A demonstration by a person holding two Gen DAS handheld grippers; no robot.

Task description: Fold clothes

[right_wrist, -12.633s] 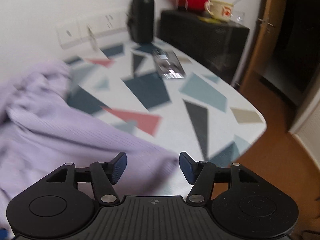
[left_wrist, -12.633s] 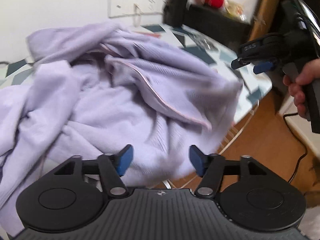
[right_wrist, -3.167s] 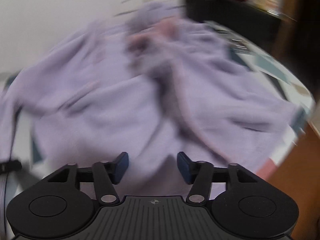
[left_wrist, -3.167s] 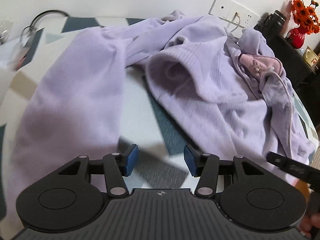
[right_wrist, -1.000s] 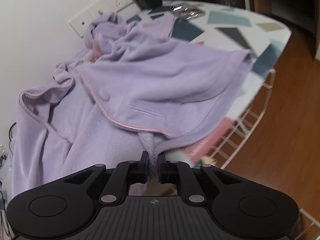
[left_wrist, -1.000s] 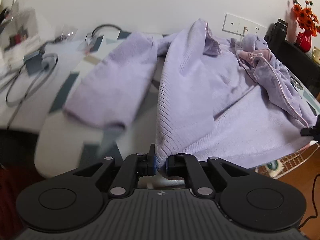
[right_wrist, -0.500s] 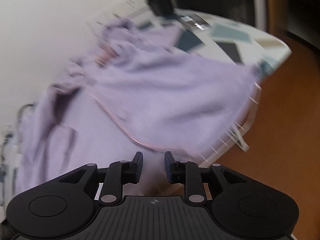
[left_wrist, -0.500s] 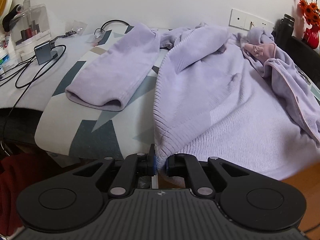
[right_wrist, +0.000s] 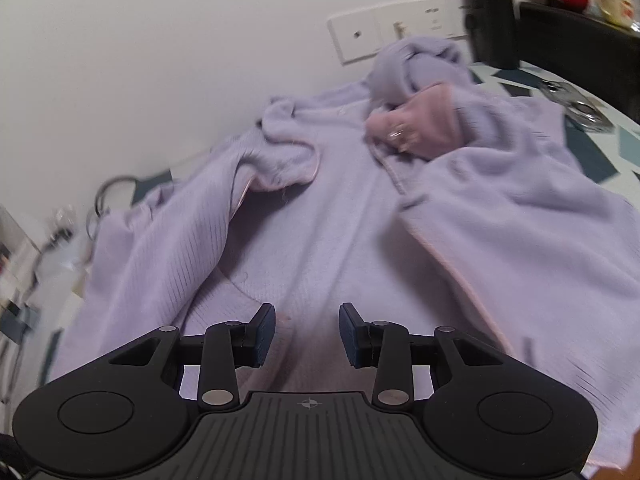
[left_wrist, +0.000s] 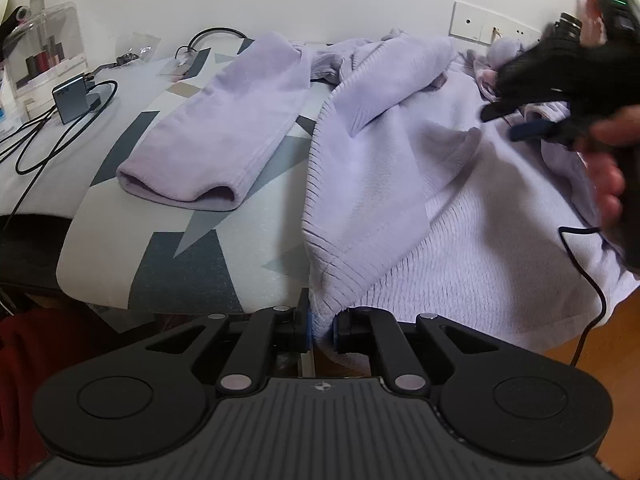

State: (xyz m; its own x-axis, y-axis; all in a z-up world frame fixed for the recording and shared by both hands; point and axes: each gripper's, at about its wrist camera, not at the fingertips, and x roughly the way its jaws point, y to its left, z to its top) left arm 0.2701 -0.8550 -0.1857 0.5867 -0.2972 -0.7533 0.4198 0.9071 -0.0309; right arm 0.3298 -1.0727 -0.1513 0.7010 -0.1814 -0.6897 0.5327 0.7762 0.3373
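Observation:
A lilac knitted cardigan (left_wrist: pixel 420 168) lies spread over the patterned table (left_wrist: pixel 180 264), one sleeve (left_wrist: pixel 224 128) stretched out to the left. My left gripper (left_wrist: pixel 322 326) is shut on the ribbed hem corner at the table's near edge. In the right wrist view the cardigan (right_wrist: pixel 360 208) fills the frame, its pink-lined hood (right_wrist: pixel 424 124) bunched at the back. My right gripper (right_wrist: pixel 307 334) hovers over the cloth; its jaws are opening and nothing is between them. It shows blurred in the left wrist view as the right gripper (left_wrist: pixel 520 120), held by a hand (left_wrist: pixel 608 176).
A charger and cables (left_wrist: pixel 72 96) lie on the left of the table, near a clear box of bottles (left_wrist: pixel 44 48). Wall sockets (right_wrist: pixel 392 28) sit behind the cardigan. A dark bottle (right_wrist: pixel 492 12) and a black cabinet (right_wrist: pixel 580 40) stand at the right.
My right gripper let go of the cardigan's front edge, opened and swung in over the middle of the garment. The left gripper kept its hold on the hem.

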